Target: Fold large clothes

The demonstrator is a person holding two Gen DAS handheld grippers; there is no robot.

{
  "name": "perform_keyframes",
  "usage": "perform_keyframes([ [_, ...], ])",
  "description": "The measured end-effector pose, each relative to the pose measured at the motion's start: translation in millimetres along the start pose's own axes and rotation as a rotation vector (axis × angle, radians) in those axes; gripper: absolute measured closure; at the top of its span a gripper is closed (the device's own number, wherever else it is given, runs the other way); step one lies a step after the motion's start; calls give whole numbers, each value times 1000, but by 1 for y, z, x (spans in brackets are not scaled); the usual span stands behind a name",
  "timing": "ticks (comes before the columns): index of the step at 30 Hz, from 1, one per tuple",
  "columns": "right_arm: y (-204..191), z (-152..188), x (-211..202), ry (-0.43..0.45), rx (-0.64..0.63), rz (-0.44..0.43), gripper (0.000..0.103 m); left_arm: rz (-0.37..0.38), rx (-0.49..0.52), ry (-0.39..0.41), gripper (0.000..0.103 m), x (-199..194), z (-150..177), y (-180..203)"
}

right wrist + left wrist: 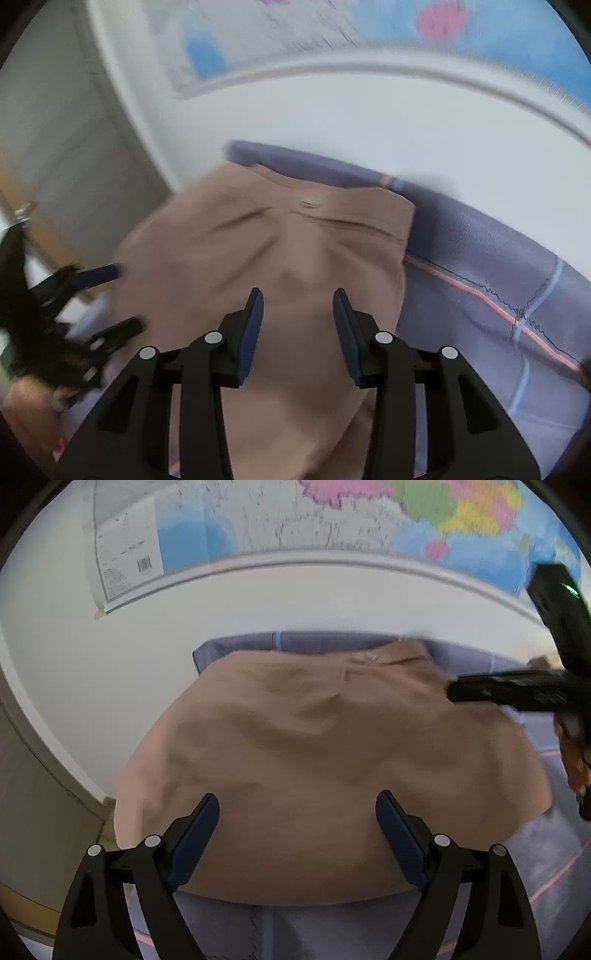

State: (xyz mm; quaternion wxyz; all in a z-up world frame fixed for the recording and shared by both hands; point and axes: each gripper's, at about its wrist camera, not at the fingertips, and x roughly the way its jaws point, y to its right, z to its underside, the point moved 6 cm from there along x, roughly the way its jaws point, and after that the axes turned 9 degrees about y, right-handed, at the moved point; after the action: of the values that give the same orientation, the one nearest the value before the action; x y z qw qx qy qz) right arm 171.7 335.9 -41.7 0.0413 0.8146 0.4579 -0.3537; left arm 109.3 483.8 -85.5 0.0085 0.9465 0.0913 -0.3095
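Observation:
A tan garment (pixel 314 760) lies spread on a lavender-blue bed sheet (pixel 332 930). It also shows in the right wrist view (pixel 280 251), with a seam and a button near its far edge. My left gripper (pixel 297 803) is open and empty, above the garment's near edge. My right gripper (pixel 298 295) is open and empty, above the garment's near middle. The right gripper shows at the right of the left wrist view (pixel 517 690). The left gripper shows at the left of the right wrist view (pixel 103 295), beside the garment's left edge.
A white wall (pixel 295 602) with a hung world map (pixel 332 513) stands just behind the bed. The sheet (pixel 498 280) has pink and pale blue stripes and extends to the right. A wooden edge (pixel 40 229) and floor lie to the left.

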Motion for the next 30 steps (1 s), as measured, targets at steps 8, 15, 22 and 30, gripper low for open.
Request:
perform_keyframes([
  [8,-36,81,-13,-122,-188,-62,66,56,22,-42,19,10,9,28],
  [15,-32,69,-27,-97,-120,-81,66,28,27,-30,19,3,5,37],
  [22,-26,31,-38,-3,-81,-54,62,10,50,2,19,-4,-1,52],
  [30,4,45,8,-107,25,-13,61,-1,47,-13,19,2,1,55],
])
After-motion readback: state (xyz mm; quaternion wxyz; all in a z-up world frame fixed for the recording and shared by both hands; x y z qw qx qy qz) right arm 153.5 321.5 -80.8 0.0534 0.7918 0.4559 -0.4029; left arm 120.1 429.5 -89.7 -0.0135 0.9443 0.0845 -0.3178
